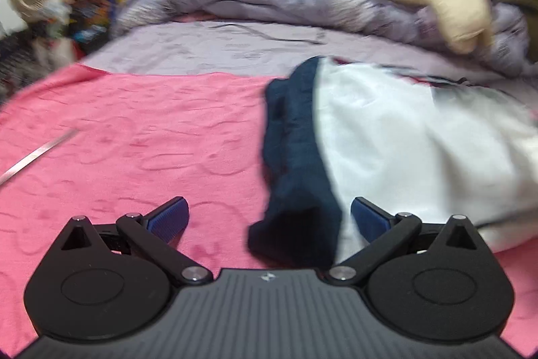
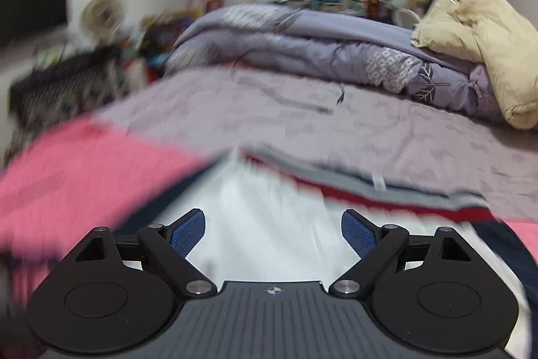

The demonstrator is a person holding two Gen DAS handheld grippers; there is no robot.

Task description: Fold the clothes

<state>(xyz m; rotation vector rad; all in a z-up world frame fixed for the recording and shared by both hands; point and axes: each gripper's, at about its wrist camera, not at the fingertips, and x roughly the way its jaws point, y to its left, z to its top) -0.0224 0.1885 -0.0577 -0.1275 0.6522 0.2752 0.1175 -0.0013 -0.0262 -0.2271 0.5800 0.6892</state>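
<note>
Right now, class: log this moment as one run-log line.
left gripper: open, over navy sleeve | right gripper: open, above white garment | pink blanket

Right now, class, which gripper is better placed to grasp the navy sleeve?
Left. The left gripper is open with the navy sleeve lying between its fingers; the right gripper hovers open over the white shirt body.

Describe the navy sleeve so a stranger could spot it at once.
Start at the bed with the pink blanket. On it lies a white garment; the navy sleeve runs down its left edge toward the open left gripper. It is the only dark strip between pink and white.
</note>
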